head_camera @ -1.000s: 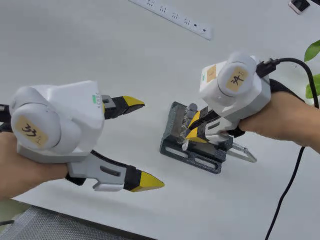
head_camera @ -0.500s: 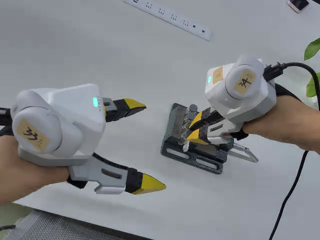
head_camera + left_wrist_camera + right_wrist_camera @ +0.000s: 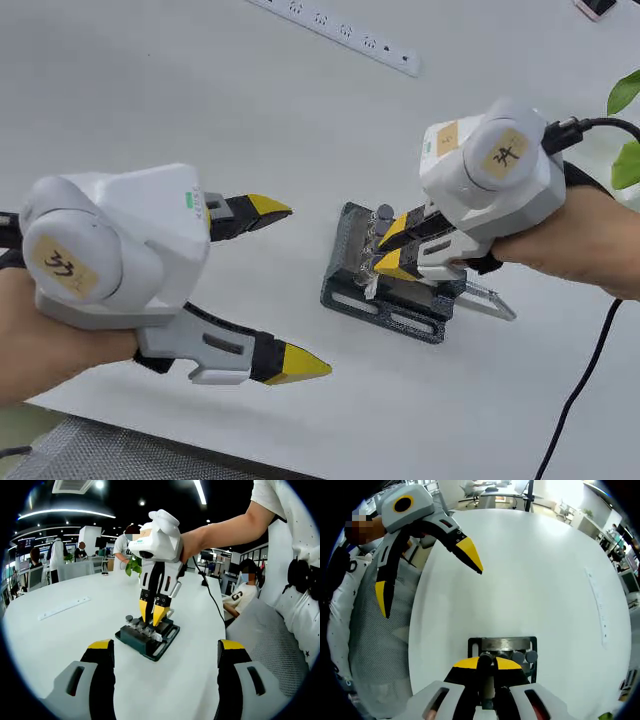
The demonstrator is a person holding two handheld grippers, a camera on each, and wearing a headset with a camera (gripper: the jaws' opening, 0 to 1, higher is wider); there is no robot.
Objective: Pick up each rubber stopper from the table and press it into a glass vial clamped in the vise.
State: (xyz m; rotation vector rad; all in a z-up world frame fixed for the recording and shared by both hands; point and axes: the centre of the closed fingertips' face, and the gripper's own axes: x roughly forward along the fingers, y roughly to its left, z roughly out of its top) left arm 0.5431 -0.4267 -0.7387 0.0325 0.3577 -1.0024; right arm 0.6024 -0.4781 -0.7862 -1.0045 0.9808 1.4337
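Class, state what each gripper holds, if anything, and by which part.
Left gripper holds nothing, jaws wide. Right gripper pinches what looks like a small dark stopper by its sides, above the vise.

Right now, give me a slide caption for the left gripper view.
Framed by the open left gripper, the closed right gripper reaches down onto vials clamped in the vise.

White table (image 3: 150, 80); open office, ceiling strip lights (image 3: 200, 491).
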